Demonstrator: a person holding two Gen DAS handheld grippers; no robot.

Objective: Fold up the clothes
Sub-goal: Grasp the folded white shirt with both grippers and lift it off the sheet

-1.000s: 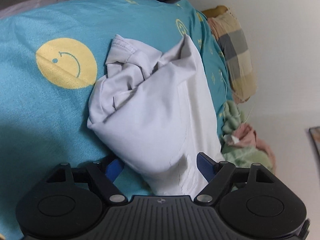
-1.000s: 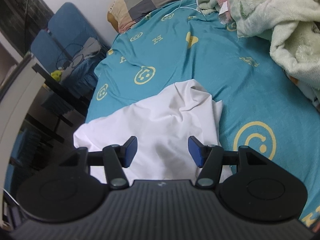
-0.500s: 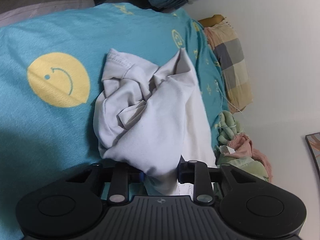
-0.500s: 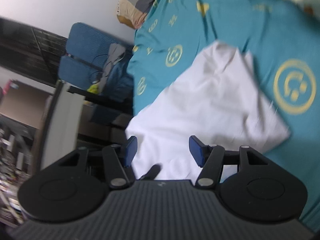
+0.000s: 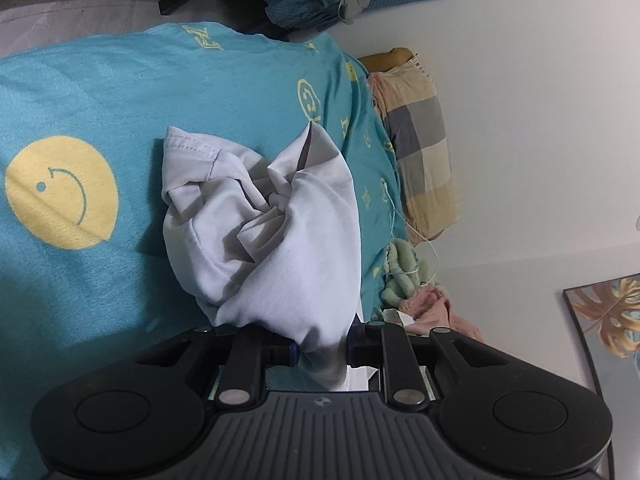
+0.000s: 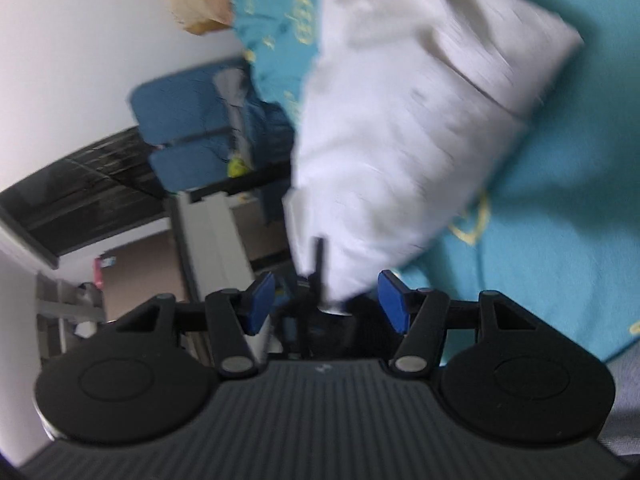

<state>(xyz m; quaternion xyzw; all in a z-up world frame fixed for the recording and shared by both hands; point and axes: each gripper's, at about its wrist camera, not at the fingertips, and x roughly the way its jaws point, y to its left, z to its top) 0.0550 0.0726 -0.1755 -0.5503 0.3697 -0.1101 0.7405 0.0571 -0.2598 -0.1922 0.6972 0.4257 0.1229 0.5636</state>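
White garment [image 5: 272, 240]: bunched on the teal bedsheet [image 5: 80, 300], crumpled end toward 12 o'clock in your left view. Your left gripper [image 5: 322, 350] has its jaws pinched on a bottom fold, likely to lift and shake it flat. Your right gripper [image 6: 326, 300] stands wide apart, holding nothing, the blurred cloth at its 1 o'clock.
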